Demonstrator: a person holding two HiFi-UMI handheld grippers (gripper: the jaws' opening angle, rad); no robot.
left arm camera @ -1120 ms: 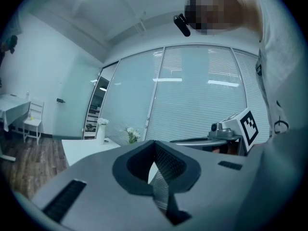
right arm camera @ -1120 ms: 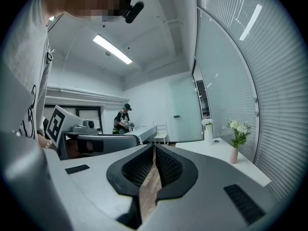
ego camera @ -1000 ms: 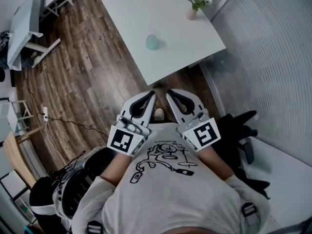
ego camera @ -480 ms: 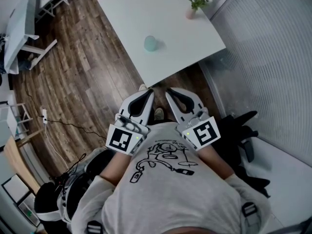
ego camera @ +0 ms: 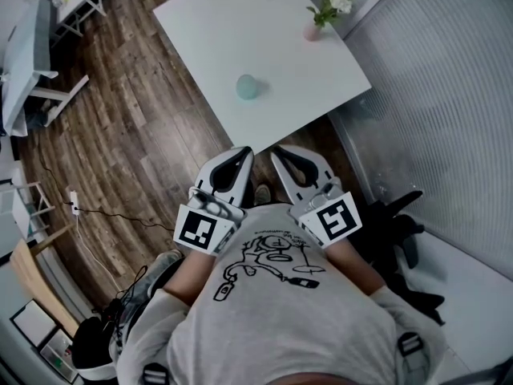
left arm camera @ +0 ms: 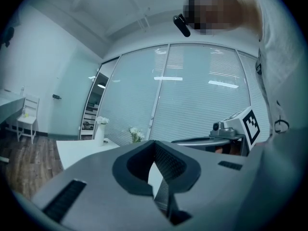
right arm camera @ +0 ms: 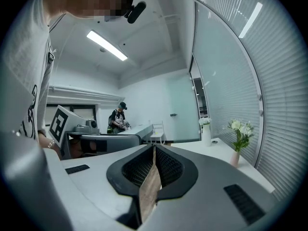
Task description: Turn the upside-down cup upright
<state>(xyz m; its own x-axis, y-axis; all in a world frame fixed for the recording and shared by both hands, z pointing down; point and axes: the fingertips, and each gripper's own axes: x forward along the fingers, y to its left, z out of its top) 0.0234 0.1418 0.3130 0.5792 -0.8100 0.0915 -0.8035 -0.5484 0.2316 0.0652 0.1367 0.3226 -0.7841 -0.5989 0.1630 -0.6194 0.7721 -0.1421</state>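
Task not started. Cup [ego camera: 248, 87] sits on white table [ego camera: 210, 22], toward its near edge, well apart from flower vase [ego camera: 313, 30] at table's far right corner. Cup looks mouth-down and untouched.

All left for us: reach table, grip cup, flip it, set it upright on table.

Left gripper [ego camera: 243, 153] and right gripper [ego camera: 280, 152] side by side before our chest, just short of table's near edge, both pointing roughly level toward table.

Both pairs of jaws pressed together, nothing between them.

We judge jaws must open before any grasp.

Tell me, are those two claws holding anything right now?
Nothing. The left gripper and right gripper are both shut and empty; the cup sits on the table.
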